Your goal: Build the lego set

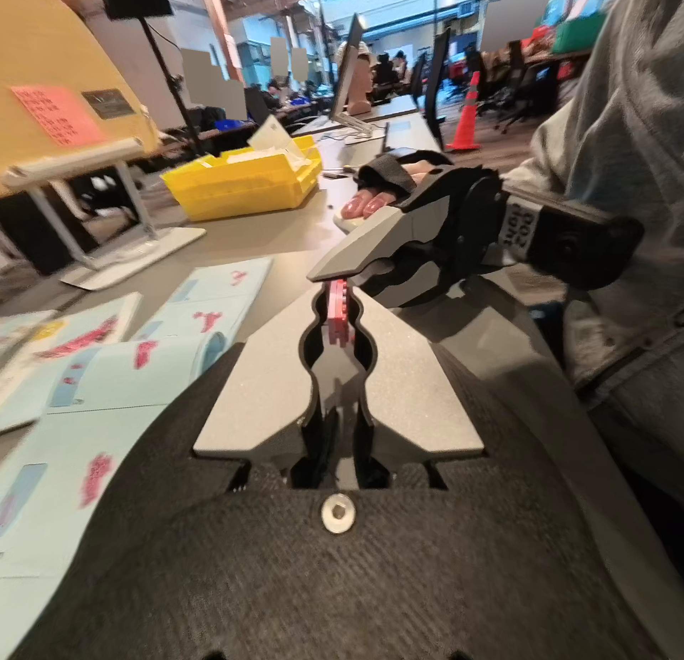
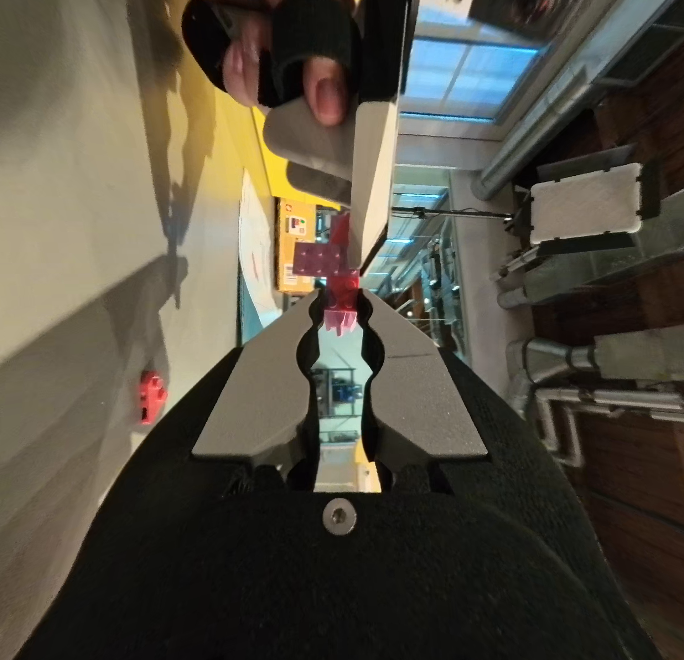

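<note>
My left gripper [image 1: 335,295] is shut on a small red lego assembly [image 1: 337,314] and holds it above the table. My right gripper [image 1: 333,277] comes in from the right and its fingertips close on the far end of the same assembly. In the right wrist view, my right gripper [image 2: 341,292] is shut on the red end of the assembly [image 2: 340,301]. The left gripper [image 2: 356,262] comes from above and holds the other end, where a purple-looking plate [image 2: 314,259] sticks out sideways. A loose red lego piece [image 2: 151,396] lies on the table [image 2: 74,198].
Open light-blue instruction sheets [image 1: 111,364] lie on the table to the left. A yellow bin [image 1: 240,186] stands behind them, beside a monitor stand [image 1: 111,235]. A cardboard box [image 2: 292,246] stands farther off. A person's grey sleeve [image 1: 610,161] fills the right side. The grippers are tip to tip, or close to it.
</note>
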{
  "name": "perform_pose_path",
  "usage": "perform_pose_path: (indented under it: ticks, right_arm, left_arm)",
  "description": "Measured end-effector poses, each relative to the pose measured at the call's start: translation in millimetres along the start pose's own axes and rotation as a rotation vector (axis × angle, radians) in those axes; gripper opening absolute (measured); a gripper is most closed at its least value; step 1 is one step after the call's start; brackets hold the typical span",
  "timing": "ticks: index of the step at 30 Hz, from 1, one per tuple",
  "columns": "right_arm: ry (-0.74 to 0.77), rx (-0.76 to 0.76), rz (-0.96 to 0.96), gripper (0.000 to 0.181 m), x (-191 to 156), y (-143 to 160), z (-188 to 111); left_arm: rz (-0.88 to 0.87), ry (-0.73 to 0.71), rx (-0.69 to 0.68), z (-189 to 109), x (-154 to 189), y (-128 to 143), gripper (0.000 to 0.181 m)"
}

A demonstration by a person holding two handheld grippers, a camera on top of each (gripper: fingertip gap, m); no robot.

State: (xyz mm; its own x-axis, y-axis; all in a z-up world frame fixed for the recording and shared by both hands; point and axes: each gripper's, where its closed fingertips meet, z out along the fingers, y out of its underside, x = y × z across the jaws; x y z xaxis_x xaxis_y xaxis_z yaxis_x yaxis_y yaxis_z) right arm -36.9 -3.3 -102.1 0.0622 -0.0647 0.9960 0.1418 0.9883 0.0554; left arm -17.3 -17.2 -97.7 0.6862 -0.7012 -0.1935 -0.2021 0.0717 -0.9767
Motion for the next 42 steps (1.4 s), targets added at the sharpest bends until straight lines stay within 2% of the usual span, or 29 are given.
perform_pose_path:
  ticks: [2, 3, 7, 11, 15, 20, 24, 27, 30, 33, 35, 38, 42]
  right_arm:
    - [-0.106, -0.018, 0.085, 0.016, -15, 4, 3]
    - [-0.194, -0.033, 0.176, 0.015, -26, 7, 4]
    - [-0.581, 0.004, 0.695, 0.015, -55, 0, 0]
    - [-0.875, -0.033, 1.007, 0.015, -69, 2, -5]
    - [-0.967, -0.074, 1.023, 0.016, -83, 0, -9]
    - [-0.944, -0.082, 1.043, 0.02, -82, 0, -6]
    - [-0.894, -0.079, 1.051, 0.039, -79, 4, -3]
    - [-0.736, -0.05, 1.068, 0.043, -59, 19, 2]
    - [-0.376, -0.044, 1.127, 0.041, -13, 64, 6]
    - [0.104, -0.052, 1.182, 0.013, 45, 123, -13]
    - [0.321, -0.036, 1.263, 0.003, 69, 149, -32]
    - [0.424, -0.038, 1.336, 0.0, 73, 165, -42]
    - [0.43, -0.065, 1.268, 0.0, 63, 163, -37]
  left_arm:
    - [0.15, -0.11, 0.025, -1, -5, -6, 0.039]
    - [0.235, -0.165, 0.04, -3, -7, -11, 0.045]
    - [0.478, -0.338, 0.112, -17, -12, -31, 0.039]
    - [0.495, -0.417, 0.143, -25, -21, -40, 0.037]
    - [0.476, -0.435, 0.135, -26, -26, -39, 0.036]
    - [0.474, -0.428, 0.107, -22, -27, -34, 0.036]
    - [0.467, -0.435, 0.115, -23, -28, -35, 0.037]
    - [0.467, -0.445, 0.123, -25, -30, -36, 0.037]
    - [0.471, -0.46, 0.132, -27, -31, -38, 0.036]
    - [0.471, -0.468, 0.137, -29, -32, -40, 0.036]
    - [0.47, -0.468, 0.135, -29, -33, -39, 0.037]
    - [0.474, -0.47, 0.135, -29, -33, -39, 0.036]
    - [0.472, -0.477, 0.141, -30, -34, -40, 0.036]
